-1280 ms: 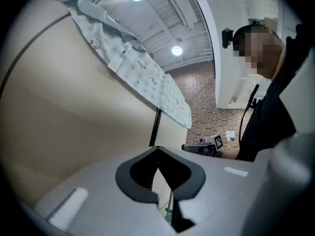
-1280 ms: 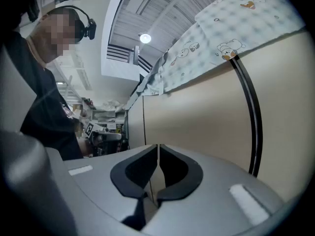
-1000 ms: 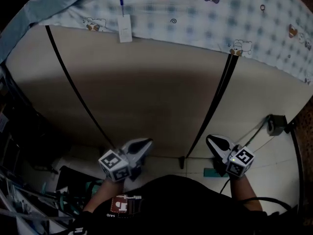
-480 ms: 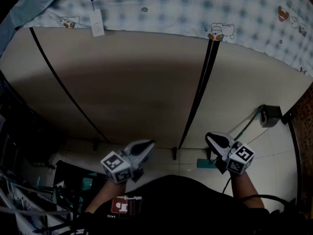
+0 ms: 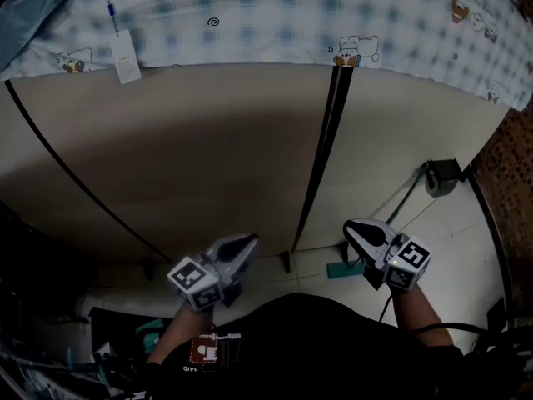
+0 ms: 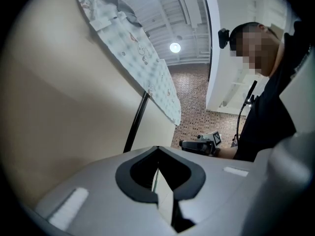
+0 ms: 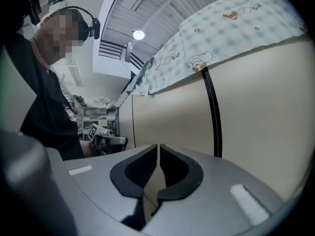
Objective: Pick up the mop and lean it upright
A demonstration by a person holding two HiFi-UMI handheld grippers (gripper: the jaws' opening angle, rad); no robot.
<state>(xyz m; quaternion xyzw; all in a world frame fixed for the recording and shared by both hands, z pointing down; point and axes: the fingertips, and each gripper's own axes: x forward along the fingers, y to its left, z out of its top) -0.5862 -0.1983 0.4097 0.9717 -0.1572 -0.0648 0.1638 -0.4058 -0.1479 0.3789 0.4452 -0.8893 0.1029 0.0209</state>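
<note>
Left gripper (image 5: 248,242) and right gripper (image 5: 351,227) jaws are pressed together, empty; well beyond the left jaws a white tag (image 5: 127,57) hangs from cartoon-print cloth (image 5: 275,23), its writing unreadable.

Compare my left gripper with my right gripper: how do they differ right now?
In the head view the left gripper points toward the upper right, the right gripper toward the upper left. The right gripper shows next to the teal mop head on the floor; the left gripper is well apart from it. Both have their fingers shut on nothing.
</note>
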